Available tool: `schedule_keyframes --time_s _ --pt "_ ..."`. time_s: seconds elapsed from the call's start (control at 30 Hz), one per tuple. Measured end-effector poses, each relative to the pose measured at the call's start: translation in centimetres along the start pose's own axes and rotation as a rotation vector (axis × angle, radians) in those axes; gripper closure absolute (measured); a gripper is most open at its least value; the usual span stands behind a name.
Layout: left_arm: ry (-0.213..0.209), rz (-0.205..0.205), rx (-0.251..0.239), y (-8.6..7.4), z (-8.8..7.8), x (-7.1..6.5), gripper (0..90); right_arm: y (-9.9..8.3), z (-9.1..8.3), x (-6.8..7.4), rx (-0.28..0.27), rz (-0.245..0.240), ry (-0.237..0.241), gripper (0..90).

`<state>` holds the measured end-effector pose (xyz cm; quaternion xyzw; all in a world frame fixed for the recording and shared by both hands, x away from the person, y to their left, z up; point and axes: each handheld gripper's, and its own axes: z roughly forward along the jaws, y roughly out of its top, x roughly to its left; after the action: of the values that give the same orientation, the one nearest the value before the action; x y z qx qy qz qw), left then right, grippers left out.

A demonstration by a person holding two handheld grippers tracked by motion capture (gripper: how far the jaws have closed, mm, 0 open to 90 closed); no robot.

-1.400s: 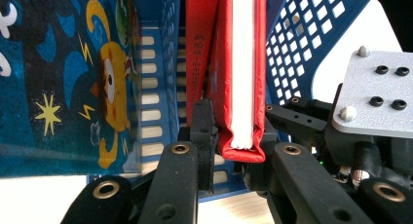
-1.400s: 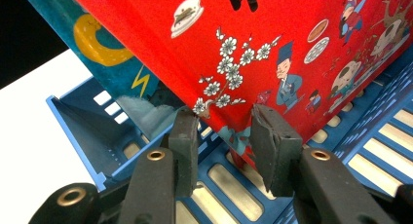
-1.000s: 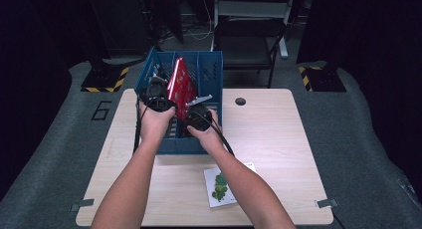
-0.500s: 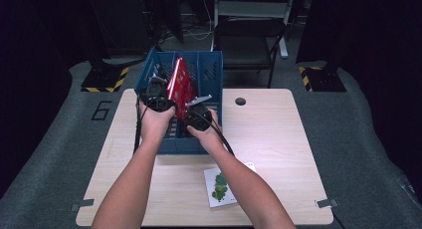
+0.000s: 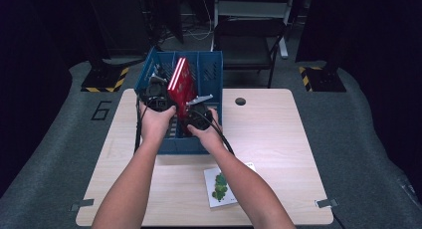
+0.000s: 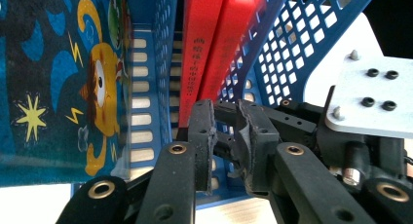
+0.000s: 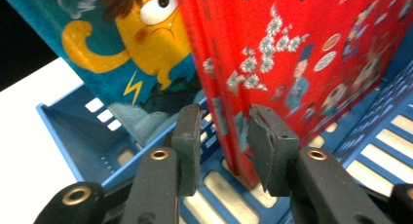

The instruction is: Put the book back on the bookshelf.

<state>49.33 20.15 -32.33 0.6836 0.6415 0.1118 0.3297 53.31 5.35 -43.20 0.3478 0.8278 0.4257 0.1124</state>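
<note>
Straddling red book (image 7: 272,63) edge, right tongs (image 7: 225,136) closing — contact unclear; left tongs (image 6: 226,131) near-closed, empty — blue crate (image 5: 211,69) half hidden.

The right gripper (image 7: 224,151) is rising from the bottom of the frame, its two black jaws straddling the lower edge of a red book (image 7: 302,63) that is standing in a blue basket (image 7: 63,131). The jaws have just been closing, with the red book's edge between them; a gap is showing on the left pad's side. A blue book (image 7: 122,44) with a yellow cartoon face is leaning at the upper left, just beside the red one. A white tabletop (image 7: 24,136) is showing at the left edge.
</note>
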Motion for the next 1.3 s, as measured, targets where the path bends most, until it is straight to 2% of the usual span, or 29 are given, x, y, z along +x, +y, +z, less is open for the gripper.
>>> schedule_keyframes --time_s 0.07,0.43,0.53,0.57,0.77,0.8,0.83,0.97,1.0,1.03,1.1,1.13,1.3 --pt "0.001 0.001 0.002 0.0 0.0 0.0 77.3 0.0 0.0 0.2 0.016 0.004 0.002 65.7" --pt "0.000 0.005 -0.002 -0.1 -0.4 0.1 75.0 0.0 0.1 0.3 0.007 -0.011 -0.009 65.9" --pt "-0.005 0.010 -0.002 -0.1 -0.6 0.2 73.1 0.1 0.0 0.4 0.001 -0.013 -0.010 65.2" --pt "-0.006 0.012 -0.001 -0.1 -0.6 0.3 72.1 0.1 -0.2 0.5 0.002 0.002 -0.009 64.7" --pt "-0.006 0.019 -0.005 -0.1 -0.9 0.3 67.3 0.2 -0.6 0.6 -0.014 -0.021 -0.006 63.4" --pt "-0.006 0.027 -0.009 -0.1 -1.0 0.3 66.3 0.3 -0.7 0.7 -0.003 -0.010 -0.002 63.3" --pt "-0.008 0.030 -0.010 -0.1 -1.1 0.2 65.4 0.3 -0.8 0.7 -0.013 -0.022 -0.001 63.0" --pt "-0.019 0.044 0.000 0.0 -1.4 0.1 64.1 0.4 -1.3 0.9 0.001 -0.020 0.005 62.4" --pt "-0.025 0.046 -0.002 0.0 -1.5 0.2 63.5 0.4 -1.4 0.9 -0.013 -0.029 0.002 62.1" --pt "-0.026 0.046 -0.009 0.0 -1.7 0.2 62.8 0.4 -1.6 1.0 0.003 -0.026 0.004 61.6" --pt "-0.032 0.053 -0.016 -0.2 -1.9 0.3 61.5 0.4 -1.7 1.0 -0.012 -0.046 -0.002 60.1" --pt "-0.039 0.058 -0.012 -0.2 -2.0 0.3 60.6 0.4 -2.0 1.2 0.009 -0.038 -0.007 58.7" --pt "-0.042 0.073 -0.023 -0.5 -2.6 0.2 54.8 0.1 -3.2 1.2 -0.003 -0.039 -0.004 54.4"
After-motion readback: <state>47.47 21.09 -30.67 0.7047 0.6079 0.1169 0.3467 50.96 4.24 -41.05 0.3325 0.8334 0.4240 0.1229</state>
